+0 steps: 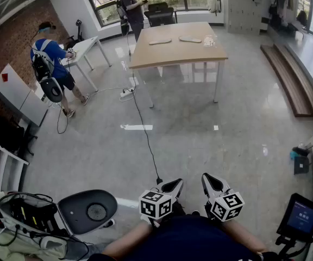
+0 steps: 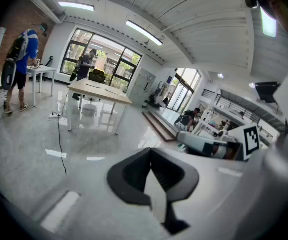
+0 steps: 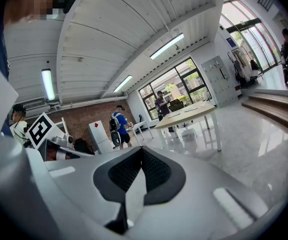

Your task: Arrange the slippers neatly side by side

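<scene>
Both grippers sit low at the bottom of the head view, close to the person's body, w/ the marker cubes facing up. L gripper (image 1: 174,185) has its jaws pressed together w/ nothing between them; its own view shows the two dark pads meeting at the tips, only floor beyond. R gripper (image 1: 209,181) is the same: jaws closed tight and empty, just beside the L one but not touching it. The slippers are nowhere near either pair of jaws. They lie well apart from the grippers, across a stretch of glossy floor, on the far part of the wooden worktop (image 1: 173,56). The left slipper (image 1: 160,41) and right slipper (image 1: 190,38) are both pale and flat on the surface, w/ a gap between them, lying roughly end to end rather than side by side. Near the right slipper sits a small white item (image 1: 209,41), poss. a crumpled bag; too small to tell. A black cable (image 1: 145,140) runs over the floor from near the worktop's legs toward the grippers. A person in blue (image 1: 50,64) bends at a white table to the left, and another person (image 1: 132,7) stands by the windows.
</scene>
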Demonstrator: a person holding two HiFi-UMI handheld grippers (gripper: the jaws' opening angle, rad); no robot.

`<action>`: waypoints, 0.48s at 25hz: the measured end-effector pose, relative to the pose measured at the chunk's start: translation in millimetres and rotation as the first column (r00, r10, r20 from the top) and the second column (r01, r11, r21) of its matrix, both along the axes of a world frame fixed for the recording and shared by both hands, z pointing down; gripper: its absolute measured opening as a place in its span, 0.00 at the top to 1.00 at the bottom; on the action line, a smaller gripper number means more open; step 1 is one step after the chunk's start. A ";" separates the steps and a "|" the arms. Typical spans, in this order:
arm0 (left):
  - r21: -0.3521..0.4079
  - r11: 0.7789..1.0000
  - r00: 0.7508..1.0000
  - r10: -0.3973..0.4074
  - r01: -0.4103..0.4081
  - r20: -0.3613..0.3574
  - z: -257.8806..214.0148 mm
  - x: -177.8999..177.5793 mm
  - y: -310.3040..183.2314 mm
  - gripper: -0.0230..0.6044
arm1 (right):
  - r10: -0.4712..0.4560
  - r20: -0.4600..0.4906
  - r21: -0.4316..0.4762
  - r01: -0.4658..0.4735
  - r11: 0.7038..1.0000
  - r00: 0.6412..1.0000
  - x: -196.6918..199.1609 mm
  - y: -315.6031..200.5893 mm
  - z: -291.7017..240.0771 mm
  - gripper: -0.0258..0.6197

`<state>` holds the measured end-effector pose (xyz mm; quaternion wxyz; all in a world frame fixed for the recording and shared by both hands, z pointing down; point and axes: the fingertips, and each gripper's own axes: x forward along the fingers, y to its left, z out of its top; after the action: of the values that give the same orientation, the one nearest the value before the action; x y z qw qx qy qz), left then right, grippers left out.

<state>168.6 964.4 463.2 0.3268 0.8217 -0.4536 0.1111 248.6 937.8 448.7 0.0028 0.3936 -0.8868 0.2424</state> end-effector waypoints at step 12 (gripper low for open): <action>-0.004 0.999 0.994 0.043 -0.044 -0.104 2.8 -39.5 -112.0 0.96 | 0.056 -0.088 -0.041 -0.060 0.997 0.995 -38.3 -102.0 9.4 0.94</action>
<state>129.1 852.5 465.9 0.3500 0.8349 -0.4178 0.0769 210.3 835.8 458.1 0.0427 0.4290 -0.8685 0.2445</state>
